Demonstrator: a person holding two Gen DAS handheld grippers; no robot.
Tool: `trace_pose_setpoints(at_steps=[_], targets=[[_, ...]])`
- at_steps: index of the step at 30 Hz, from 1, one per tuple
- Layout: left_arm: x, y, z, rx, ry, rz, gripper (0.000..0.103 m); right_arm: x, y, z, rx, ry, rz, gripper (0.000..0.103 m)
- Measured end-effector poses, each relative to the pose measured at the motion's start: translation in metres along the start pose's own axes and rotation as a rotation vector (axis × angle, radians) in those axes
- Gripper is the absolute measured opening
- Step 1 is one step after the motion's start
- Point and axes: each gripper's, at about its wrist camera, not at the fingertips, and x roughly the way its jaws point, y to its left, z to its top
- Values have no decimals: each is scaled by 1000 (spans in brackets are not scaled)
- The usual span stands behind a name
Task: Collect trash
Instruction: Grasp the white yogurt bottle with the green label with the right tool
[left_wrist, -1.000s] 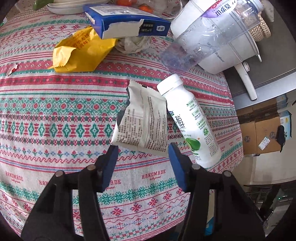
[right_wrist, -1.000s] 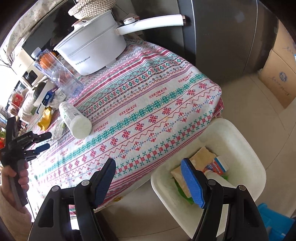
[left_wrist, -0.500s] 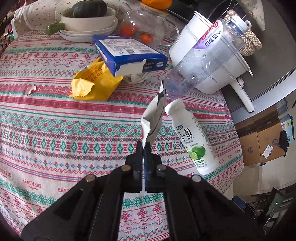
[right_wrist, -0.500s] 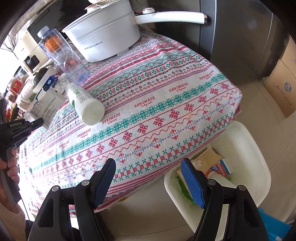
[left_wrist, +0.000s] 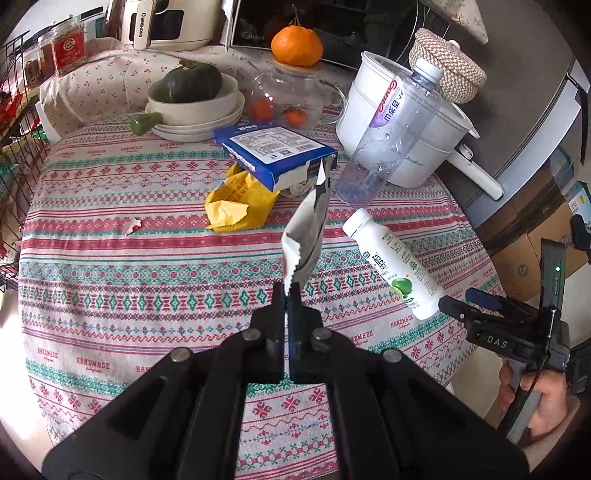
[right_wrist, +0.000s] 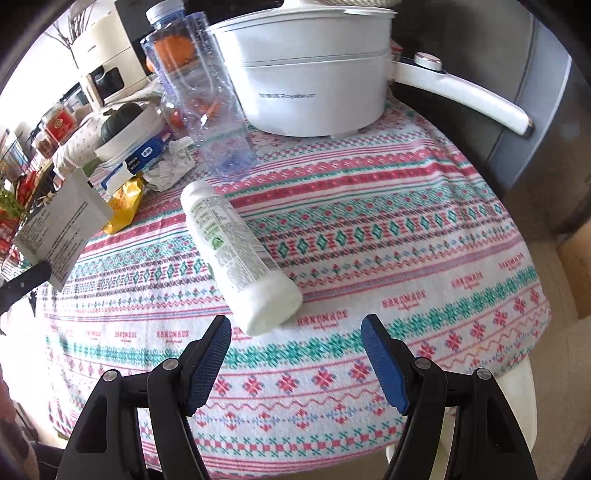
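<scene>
Patterned red, green and white cloth (left_wrist: 110, 266) covers a round table crowded with kitchenware. From the left, a yellow snack bag (left_wrist: 236, 206) is seen crumpled beside a blue carton (left_wrist: 273, 155), which is partly masked by the raised wrapper in the left wrist view. At centre, a white printed wrapper (left_wrist: 306, 232) is pinched by its lower edge in the clenched left gripper (left_wrist: 287, 291); it is held clear of the cloth, standing edge-on, long axis upright and tipped slightly right. A clear plastic bottle (left_wrist: 391, 136) is propped against a white pot (left_wrist: 439, 147), cap upward. To the right, a white drink bottle (right_wrist: 236, 254) lies on its side, cap pointing away toward the pot, base just ahead of the released right gripper (right_wrist: 295, 328), whose blue pads (right_wrist: 207, 365) are spread wide and touch nothing. A white bin rim (right_wrist: 524, 398) is cut off below the table edge.
</scene>
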Motion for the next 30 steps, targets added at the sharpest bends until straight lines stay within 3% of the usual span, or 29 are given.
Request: trace_pose_setpoints(at_steps=[7, 9, 16, 18, 24, 30], targets=[[-1, 7, 3, 0, -6, 20, 1, 45, 55, 39, -132, 24, -59, 72], [-2, 6, 3, 6, -8, 22, 1, 59, 63, 42, -152, 41, -76, 66], [-2, 3, 3, 15, -6, 8, 1, 76, 73, 38, -179, 40, -88, 59], [-4, 0, 1, 19, -11, 4, 1, 73, 76, 35, -196, 31, -86, 50], [-11, -10, -3, 41, -29, -14, 1, 42, 68, 16, -209, 2, -78, 50], [-19, -36, -15, 111, -37, -36, 1, -12, 35, -9, -151, -58, -63, 50]])
